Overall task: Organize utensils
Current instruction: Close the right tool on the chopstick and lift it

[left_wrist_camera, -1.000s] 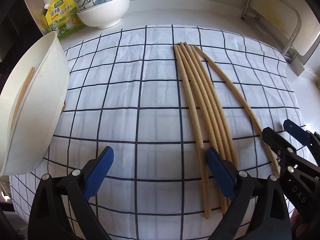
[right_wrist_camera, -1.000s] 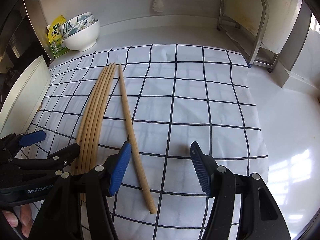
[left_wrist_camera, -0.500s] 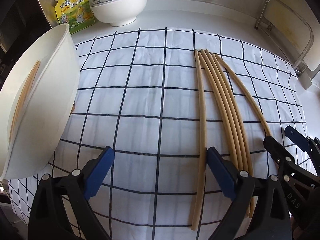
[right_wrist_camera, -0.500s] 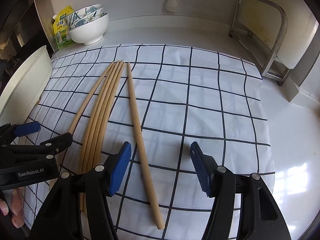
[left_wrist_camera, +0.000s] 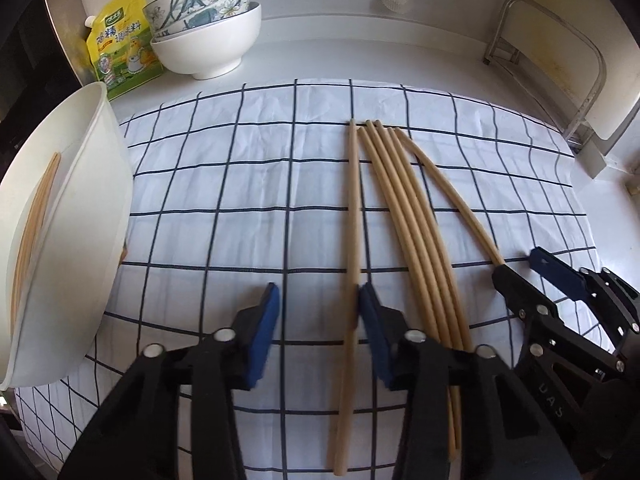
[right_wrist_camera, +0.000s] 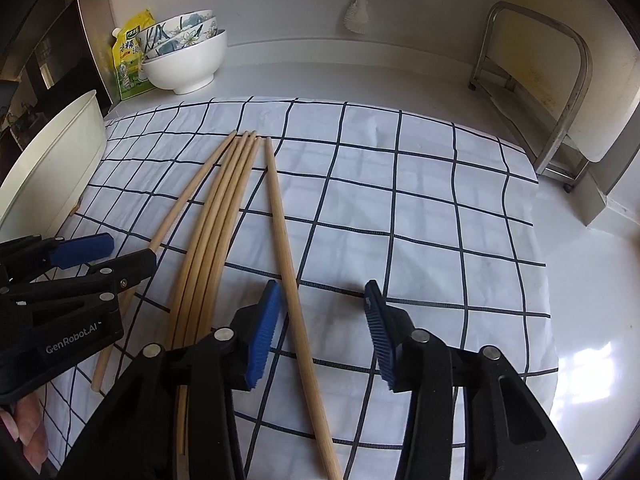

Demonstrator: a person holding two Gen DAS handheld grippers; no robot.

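Pale wooden chopsticks [left_wrist_camera: 404,216] are spread on the blue-checked white cloth [left_wrist_camera: 224,200] over the desk. The left claw [left_wrist_camera: 318,308] is closing around the leftmost chopstick [left_wrist_camera: 351,216], the right claw [right_wrist_camera: 324,300] around the rightmost chopstick [right_wrist_camera: 280,216] (pads not yet clamped). Either stick could be rolled aside or pinched off-centre and swung.

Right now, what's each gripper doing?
Left gripper: closing around one chopstick, not pinched yet.
Right gripper: closing around another chopstick, not pinched yet.
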